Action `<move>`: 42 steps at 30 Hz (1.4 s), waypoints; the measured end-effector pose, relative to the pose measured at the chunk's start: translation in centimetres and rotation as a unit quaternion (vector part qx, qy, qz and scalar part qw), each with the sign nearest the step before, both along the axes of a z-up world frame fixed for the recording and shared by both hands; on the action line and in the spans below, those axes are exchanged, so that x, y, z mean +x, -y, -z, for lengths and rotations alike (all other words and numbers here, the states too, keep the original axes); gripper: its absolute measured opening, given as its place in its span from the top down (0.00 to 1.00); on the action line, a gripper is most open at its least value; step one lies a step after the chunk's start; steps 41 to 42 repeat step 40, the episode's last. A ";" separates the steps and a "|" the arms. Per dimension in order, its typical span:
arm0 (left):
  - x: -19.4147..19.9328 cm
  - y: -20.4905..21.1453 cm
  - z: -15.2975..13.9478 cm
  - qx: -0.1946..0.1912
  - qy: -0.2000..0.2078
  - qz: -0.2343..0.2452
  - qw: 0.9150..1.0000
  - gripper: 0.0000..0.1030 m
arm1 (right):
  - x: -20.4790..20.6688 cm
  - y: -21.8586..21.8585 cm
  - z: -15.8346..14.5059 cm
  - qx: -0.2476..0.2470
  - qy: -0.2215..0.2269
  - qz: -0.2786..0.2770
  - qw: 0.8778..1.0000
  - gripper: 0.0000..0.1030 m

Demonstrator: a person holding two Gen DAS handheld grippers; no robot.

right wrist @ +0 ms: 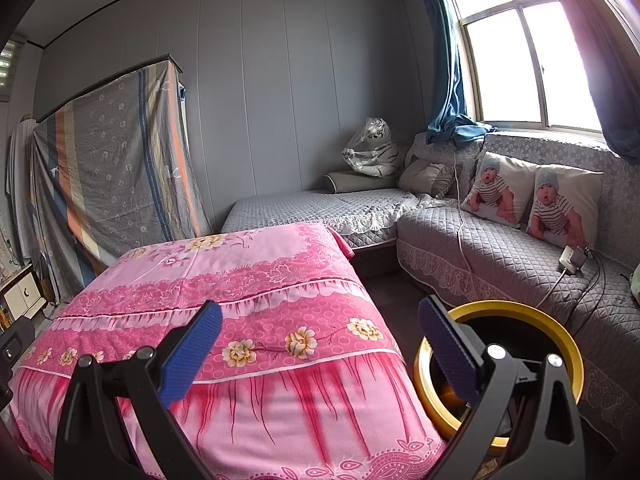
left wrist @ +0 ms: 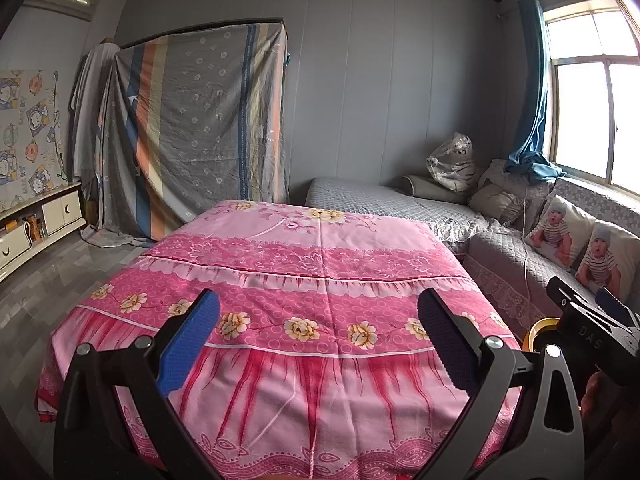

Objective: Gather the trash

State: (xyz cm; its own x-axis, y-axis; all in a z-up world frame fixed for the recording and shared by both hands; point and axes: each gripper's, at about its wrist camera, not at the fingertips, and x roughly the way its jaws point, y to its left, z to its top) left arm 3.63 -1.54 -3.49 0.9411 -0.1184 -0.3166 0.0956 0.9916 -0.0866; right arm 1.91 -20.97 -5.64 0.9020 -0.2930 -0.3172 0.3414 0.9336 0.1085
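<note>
Right wrist: bin (right wrist: 560, 332) contents behind fingers (right wrist: 448, 356).

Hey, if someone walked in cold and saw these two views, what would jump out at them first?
The bright pink floral cloth covering the table fills the middle of both views. To its right, a yellow-rimmed bin stands on the floor by the grey sofa. Two baby-print pillows lean on the sofa under the window.

A lived-in room of a home

A table under a pink flowered cloth (left wrist: 320, 280) stands beside a grey quilted corner sofa (right wrist: 500, 248) with baby-print cushions (right wrist: 532, 200); a blue curtain (right wrist: 446, 60) hangs at the window (right wrist: 520, 60), a striped sheet (left wrist: 192, 128) drapes a wardrobe, and a low cabinet (left wrist: 36, 224) lines the wall
</note>
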 end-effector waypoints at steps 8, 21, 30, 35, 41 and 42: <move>0.1 0.0 0.0 0.000 -0.001 0.003 1.000 0.08 | 0.0 0.1 0.1 0.000 0.000 0.002 1.000 0.08; 0.2 0.0 0.0 -0.001 -0.005 0.004 1.000 0.08 | 0.0 0.1 0.4 0.002 -0.002 0.000 1.000 0.08; 0.7 -0.3 0.1 -0.008 -0.012 0.007 1.000 0.08 | 0.0 0.2 0.5 0.002 -0.004 0.000 1.000 0.08; 0.7 -0.4 0.1 -0.008 -0.012 0.007 1.000 0.08 | 0.0 0.1 0.6 0.002 -0.004 -0.001 1.000 0.08; 0.6 -0.3 0.0 -0.007 -0.011 0.008 1.000 0.08 | 0.0 0.1 0.6 0.003 -0.004 0.000 1.000 0.08; 0.6 -0.3 0.0 -0.007 -0.011 0.008 1.000 0.08 | 0.0 0.1 0.6 0.003 -0.004 0.000 1.000 0.08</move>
